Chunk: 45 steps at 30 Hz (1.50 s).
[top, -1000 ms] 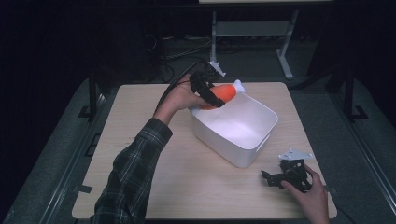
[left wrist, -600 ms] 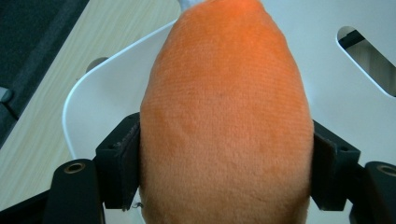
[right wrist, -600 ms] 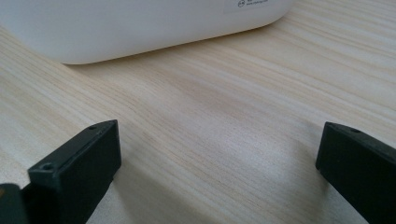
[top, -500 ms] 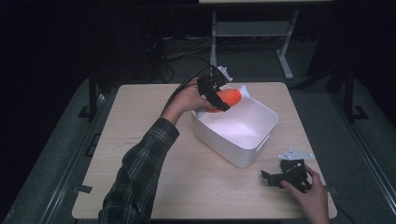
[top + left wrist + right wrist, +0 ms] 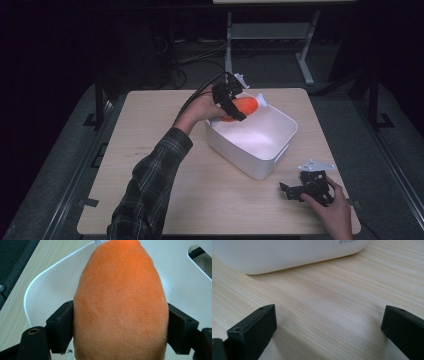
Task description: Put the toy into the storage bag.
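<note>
left sleeve (image 5: pixel 150 185): dark plaid flannel
left gripper (image 5: pixel 231 102): black, dark cable trailing
right gripper (image 5: pixel 306 186): black, grey three-cornered plate on top
pads (image 5: pixel 257 327): black blocks, screw holes

A small white label (image 5: pixel 347 242) is sitting on the outer wall of the white bin (image 5: pixel 287 255), near its top edge; its print is showing too small to read.

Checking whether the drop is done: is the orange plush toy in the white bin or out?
Not in yet: the orange plush toy sits between the left tongs, above the white bin at its far rim.
</note>
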Tool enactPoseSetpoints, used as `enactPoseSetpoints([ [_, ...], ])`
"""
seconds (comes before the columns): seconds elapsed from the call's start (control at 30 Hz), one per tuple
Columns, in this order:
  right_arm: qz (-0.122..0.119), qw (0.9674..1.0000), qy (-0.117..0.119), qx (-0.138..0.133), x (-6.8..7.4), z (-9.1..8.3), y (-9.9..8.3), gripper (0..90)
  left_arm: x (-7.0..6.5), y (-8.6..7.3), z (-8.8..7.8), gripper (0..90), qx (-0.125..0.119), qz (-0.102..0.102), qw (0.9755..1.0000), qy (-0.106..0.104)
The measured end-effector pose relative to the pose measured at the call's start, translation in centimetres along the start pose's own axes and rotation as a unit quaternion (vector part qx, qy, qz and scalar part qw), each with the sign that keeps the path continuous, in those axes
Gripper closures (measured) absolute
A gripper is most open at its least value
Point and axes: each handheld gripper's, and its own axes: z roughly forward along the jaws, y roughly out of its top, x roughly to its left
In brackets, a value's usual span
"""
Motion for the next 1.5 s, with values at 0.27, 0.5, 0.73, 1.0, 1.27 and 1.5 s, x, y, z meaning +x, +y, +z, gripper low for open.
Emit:
enactPoseSetpoints([
  [0.27,0.0,1.0,0.0,0.0,0.0,0.0,0.0,0.0,0.0,0.1,-0.1,15.2,-0.007,0.002,1.0,0.005],
  [0.5,-0.001,1.0,0.0,0.0,0.0,0.0,0.0,0.0,-0.2,0.1,-0.7,14.7,-0.008,0.002,0.9999,0.01],
  [0.73,-0.001,1.0,0.0,0.0,0.0,0.0,0.0,0.0,-0.4,-0.5,-2.2,14.8,-0.019,-0.004,0.9997,0.013],
  [1.0,-0.001,1.0,0.001,-0.001,0.0,0.0,0.0,0.0,-1.0,-1.9,-4.3,14.8,-0.03,-0.009,0.9993,0.022],
  [1.27,0.0,1.0,0.001,0.0,0.0,0.0,0.0,0.0,-1.6,-4.3,-6.1,14.9,-0.043,-0.021,0.9983,0.033],
  [1.5,-0.002,1.0,0.0,-0.001,0.0,0.0,0.0,0.0,-2.4,-7.2,-7.6,15.0,-0.059,-0.04,0.9963,0.048],
])
